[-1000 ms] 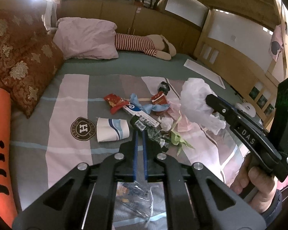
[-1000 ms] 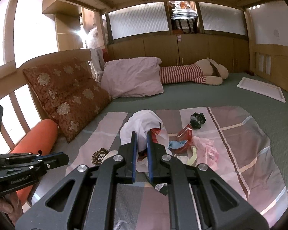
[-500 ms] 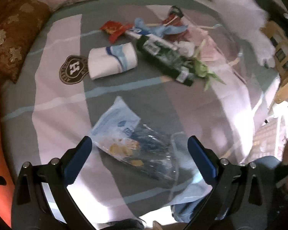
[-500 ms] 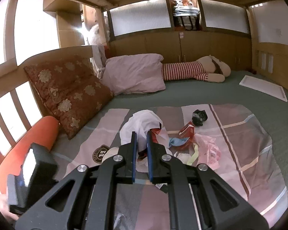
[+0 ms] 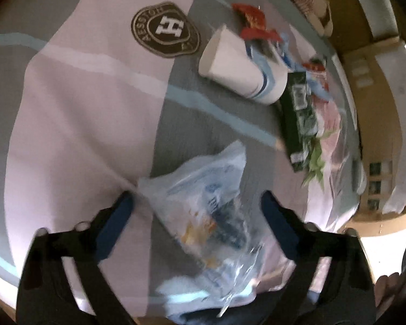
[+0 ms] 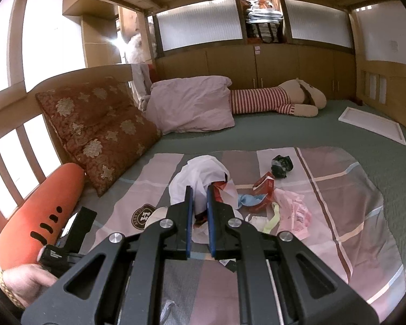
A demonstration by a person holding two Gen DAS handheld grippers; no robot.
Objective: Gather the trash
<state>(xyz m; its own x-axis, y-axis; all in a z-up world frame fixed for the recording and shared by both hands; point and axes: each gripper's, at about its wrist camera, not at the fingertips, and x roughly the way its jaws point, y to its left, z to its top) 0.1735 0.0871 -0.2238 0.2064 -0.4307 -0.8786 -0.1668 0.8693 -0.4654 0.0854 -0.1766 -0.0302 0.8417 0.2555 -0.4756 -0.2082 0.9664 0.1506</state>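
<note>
Left claw over a wrapper, right claw gripping a bag

The left claw [image 5: 196, 214], tilted steeply down, has its jaws apart and just closing around a crinkled clear plastic wrapper [image 5: 211, 216] low in the frame, not yet pinched. The right claw [image 6: 200, 203] is clamped on a thin white plastic bag [image 6: 200, 174] holding red scraps mid-frame.

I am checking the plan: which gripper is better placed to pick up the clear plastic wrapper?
Left. The left gripper is open with the clear plastic wrapper between its fingers, jaws just closing. The right gripper is shut on the white plastic bag.
</note>
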